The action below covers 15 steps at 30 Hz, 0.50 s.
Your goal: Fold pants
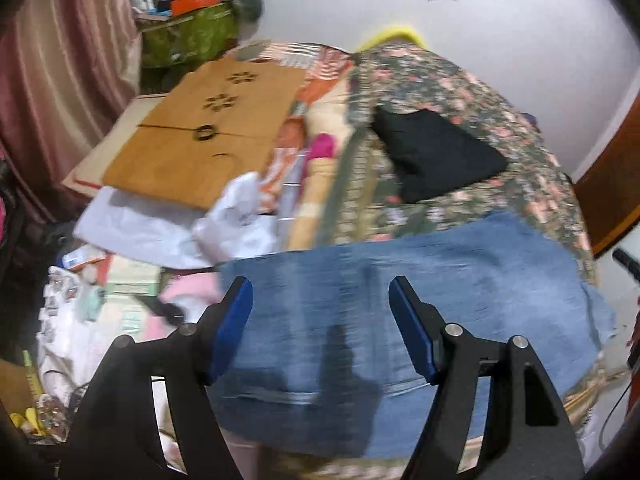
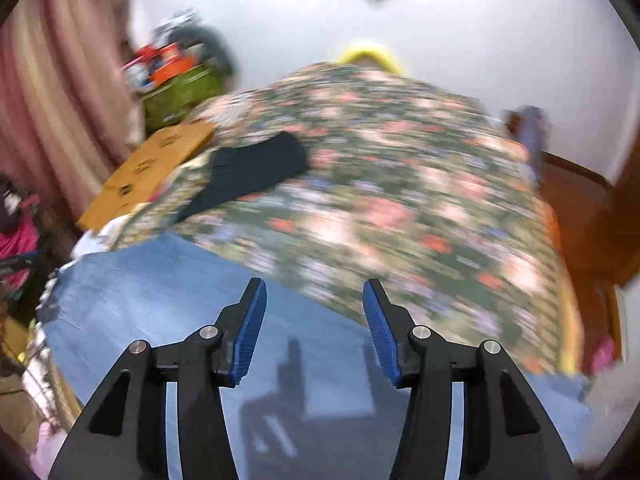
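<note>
Blue denim pants (image 1: 400,304) lie flat across the near edge of a bed with a floral cover (image 1: 460,92). They also show in the right wrist view (image 2: 160,296). My left gripper (image 1: 320,292) is open and empty, held above the denim. My right gripper (image 2: 314,296) is open and empty, above the far edge of the pants where denim meets the floral cover (image 2: 400,200). Both views are motion-blurred.
A folded black garment (image 1: 436,152) lies farther back on the bed, also in the right wrist view (image 2: 248,172). Brown cardboard (image 1: 208,132), white bags (image 1: 236,220) and clutter fill the left side. A curtain (image 1: 48,80) hangs left; a wooden frame (image 2: 580,208) is right.
</note>
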Each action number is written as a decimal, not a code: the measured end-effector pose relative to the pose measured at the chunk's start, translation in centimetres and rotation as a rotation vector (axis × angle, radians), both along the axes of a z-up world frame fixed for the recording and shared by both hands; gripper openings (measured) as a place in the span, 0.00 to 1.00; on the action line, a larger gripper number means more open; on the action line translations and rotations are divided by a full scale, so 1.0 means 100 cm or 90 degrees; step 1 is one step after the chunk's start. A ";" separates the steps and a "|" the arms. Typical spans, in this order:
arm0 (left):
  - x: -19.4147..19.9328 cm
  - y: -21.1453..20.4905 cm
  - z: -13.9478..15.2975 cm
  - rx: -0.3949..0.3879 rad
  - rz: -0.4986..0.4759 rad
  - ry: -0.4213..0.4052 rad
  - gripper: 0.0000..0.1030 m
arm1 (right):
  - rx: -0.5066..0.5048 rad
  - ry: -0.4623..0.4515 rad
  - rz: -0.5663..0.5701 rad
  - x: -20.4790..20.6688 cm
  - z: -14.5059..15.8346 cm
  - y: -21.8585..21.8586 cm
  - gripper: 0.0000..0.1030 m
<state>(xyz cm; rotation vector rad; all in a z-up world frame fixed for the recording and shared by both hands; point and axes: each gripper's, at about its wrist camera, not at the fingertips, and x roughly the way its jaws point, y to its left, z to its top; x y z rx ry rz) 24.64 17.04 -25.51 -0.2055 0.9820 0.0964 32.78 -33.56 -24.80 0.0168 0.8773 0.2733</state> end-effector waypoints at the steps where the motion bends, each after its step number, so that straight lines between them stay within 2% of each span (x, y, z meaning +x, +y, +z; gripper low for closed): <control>1: 0.005 -0.012 -0.001 0.000 -0.006 0.004 0.68 | -0.007 0.001 -0.035 -0.009 -0.001 -0.027 0.46; 5: 0.023 -0.060 -0.017 -0.008 -0.028 0.049 0.68 | -0.009 0.023 -0.171 -0.044 -0.022 -0.122 0.47; 8: 0.027 -0.092 -0.031 -0.006 -0.048 0.079 0.68 | -0.015 0.058 -0.262 -0.070 -0.046 -0.172 0.47; 11: 0.029 -0.121 -0.042 0.020 -0.068 0.101 0.68 | 0.004 0.083 -0.329 -0.090 -0.069 -0.211 0.47; 15: 0.029 -0.144 -0.058 0.054 -0.073 0.126 0.68 | 0.040 0.096 -0.383 -0.107 -0.091 -0.238 0.47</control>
